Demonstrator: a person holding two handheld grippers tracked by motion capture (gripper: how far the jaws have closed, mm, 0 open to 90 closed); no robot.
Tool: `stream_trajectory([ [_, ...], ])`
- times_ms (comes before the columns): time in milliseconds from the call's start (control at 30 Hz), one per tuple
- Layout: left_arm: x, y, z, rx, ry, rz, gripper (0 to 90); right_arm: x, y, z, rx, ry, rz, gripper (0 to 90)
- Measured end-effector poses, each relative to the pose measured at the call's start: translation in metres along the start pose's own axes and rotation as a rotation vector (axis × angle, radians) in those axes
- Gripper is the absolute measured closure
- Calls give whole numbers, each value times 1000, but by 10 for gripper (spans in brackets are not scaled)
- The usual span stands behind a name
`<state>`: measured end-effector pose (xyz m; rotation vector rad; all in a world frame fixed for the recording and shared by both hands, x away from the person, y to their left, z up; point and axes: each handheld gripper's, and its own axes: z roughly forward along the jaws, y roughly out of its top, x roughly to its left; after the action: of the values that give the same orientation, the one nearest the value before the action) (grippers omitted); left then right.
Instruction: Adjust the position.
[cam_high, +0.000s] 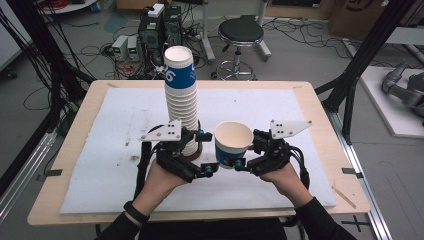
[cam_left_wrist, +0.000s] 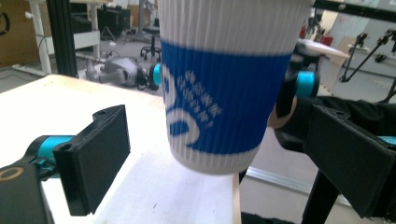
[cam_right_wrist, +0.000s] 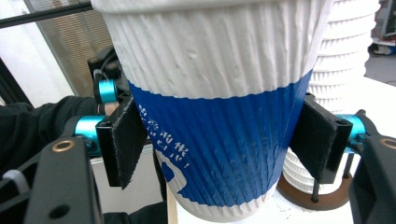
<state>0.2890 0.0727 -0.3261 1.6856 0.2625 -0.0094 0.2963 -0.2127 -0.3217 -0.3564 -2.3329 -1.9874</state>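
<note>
A tall stack of white and blue paper cups (cam_high: 180, 95) stands on a brown round base (cam_high: 196, 154) in the middle of the white mat (cam_high: 120, 120). Just right of it, a single ribbed cup (cam_high: 232, 142) hangs upright above the mat, with my right gripper (cam_high: 245, 152) shut on its blue band. In the right gripper view, both pads press the cup (cam_right_wrist: 219, 70), and the stack (cam_right_wrist: 348, 60) and base (cam_right_wrist: 317, 198) rise behind it. My left gripper (cam_high: 207, 152) is open. In its own view its pads (cam_left_wrist: 98, 154) stand wide apart on either side of the cup (cam_left_wrist: 224, 93) without touching it.
The mat covers a wooden table (cam_high: 320, 115) whose right edge is near the cup. On the floor beyond are a black stool (cam_high: 240, 32), computer boxes (cam_high: 160, 27) and cables. Black frame posts (cam_high: 360, 65) flank the table, and a grey robot arm (cam_high: 405, 90) lies at the right.
</note>
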Motion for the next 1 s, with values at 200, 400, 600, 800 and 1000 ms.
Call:
stream_trajectory([
  [200, -1, -8, 11, 31, 2, -7, 74, 1, 1, -1, -7, -3, -6, 257],
  [400, -1, -17, 21, 42, -1, -19, 74, 1, 0, 1, 3, 1, -6, 258],
  [600, -1, -19, 25, 43, 2, -33, 74, 3, -1, 6, 13, 13, -4, 257],
  [800, 0, -20, 28, 45, -15, -45, 96, 4, -2, 9, 20, 18, -6, 257],
  [1000, -1, -20, 27, 35, -31, -27, 233, 4, -3, 12, 28, 20, -7, 257],
])
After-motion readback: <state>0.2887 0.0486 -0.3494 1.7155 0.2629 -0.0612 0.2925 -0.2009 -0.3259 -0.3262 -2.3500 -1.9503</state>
